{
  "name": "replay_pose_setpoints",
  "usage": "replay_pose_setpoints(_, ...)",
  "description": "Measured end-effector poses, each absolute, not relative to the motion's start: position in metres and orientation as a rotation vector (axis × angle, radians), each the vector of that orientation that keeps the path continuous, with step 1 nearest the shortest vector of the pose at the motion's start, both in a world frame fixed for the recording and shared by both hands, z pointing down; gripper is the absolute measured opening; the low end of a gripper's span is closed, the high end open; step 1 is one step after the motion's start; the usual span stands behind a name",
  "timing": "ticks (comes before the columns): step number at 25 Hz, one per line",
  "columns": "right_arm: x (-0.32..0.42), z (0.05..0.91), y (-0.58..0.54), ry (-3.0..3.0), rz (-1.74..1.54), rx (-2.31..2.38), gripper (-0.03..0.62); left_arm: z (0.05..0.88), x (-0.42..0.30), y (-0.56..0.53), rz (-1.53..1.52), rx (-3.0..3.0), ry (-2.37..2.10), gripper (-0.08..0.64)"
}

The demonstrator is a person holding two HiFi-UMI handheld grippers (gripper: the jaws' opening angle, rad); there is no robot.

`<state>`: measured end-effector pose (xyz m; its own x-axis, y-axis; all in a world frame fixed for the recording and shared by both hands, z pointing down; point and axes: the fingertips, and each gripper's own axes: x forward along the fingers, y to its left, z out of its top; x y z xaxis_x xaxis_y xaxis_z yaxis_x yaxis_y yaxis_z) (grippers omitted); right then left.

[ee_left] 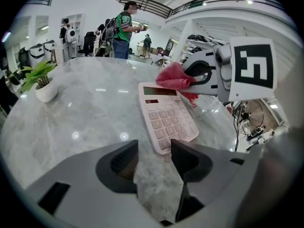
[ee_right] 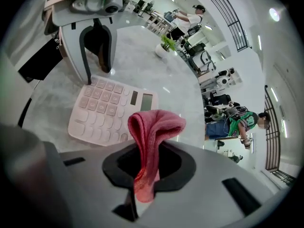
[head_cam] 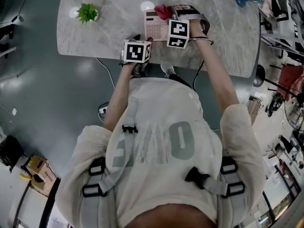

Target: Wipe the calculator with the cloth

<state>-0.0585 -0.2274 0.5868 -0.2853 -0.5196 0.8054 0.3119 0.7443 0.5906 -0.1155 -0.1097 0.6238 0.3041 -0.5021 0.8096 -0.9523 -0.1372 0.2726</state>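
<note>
A pale pink calculator [head_cam: 154, 26] lies flat on the marble table [head_cam: 95, 37], display end away from me. My right gripper [ee_right: 147, 167] is shut on a red cloth [ee_right: 154, 127], which sticks up in a fold just above the calculator [ee_right: 111, 110] beside its display end. In the left gripper view the cloth [ee_left: 175, 78] hangs over the calculator's far end [ee_left: 166, 118]. My left gripper [ee_left: 154, 158] is open with only bare marble in its narrow gap, its fingertips just short of the calculator's near edge.
A small potted plant [head_cam: 87, 12] in a white pot stands at the table's far left. A blue object [head_cam: 243, 0] sits at the far right. The table's near edge [head_cam: 156, 63] runs under my forearms. People stand in the room beyond the table.
</note>
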Motion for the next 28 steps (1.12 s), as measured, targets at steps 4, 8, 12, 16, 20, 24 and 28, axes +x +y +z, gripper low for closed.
replay_pose_setpoints(4, -0.059, 0.591, -0.225, -1.669, -0.810, 0.180, 0.057, 0.625, -0.116, -0.110, 0.699, 1.776, -1.317, 0.219)
replay_pose_setpoints(8, -0.059, 0.593, -0.223, -1.670, -0.803, 0.179, 0.055, 0.625, -0.116, -0.110, 0.693, 1.779, -1.317, 0.219)
replay_pose_setpoints(12, -0.057, 0.595, -0.219, -1.663, -0.796, 0.184, 0.055, 0.625, -0.115, -0.110, 0.690, 1.782, -1.316, 0.219)
replay_pose_setpoints(16, -0.055, 0.600, -0.213, -1.660, -0.782, 0.167, 0.055, 0.625, -0.115, -0.110, 0.691, 1.778, -1.314, 0.219)
replay_pose_setpoints(20, -0.052, 0.608, -0.201, -1.659, -0.758, 0.136, 0.055, 0.625, -0.116, -0.109, 0.695, 1.774, -1.321, 0.219)
replay_pose_setpoints(24, -0.051, 0.611, -0.189, -1.690, -0.698, 0.140, 0.055, 0.625, -0.118, -0.109, 0.697, 1.774, -1.322, 0.219)
replay_pose_setpoints(28, -0.047, 0.612, -0.180, -1.702, -0.687, 0.138, 0.055, 0.624, -0.117, -0.109, 0.699, 1.773, -1.322, 0.219)
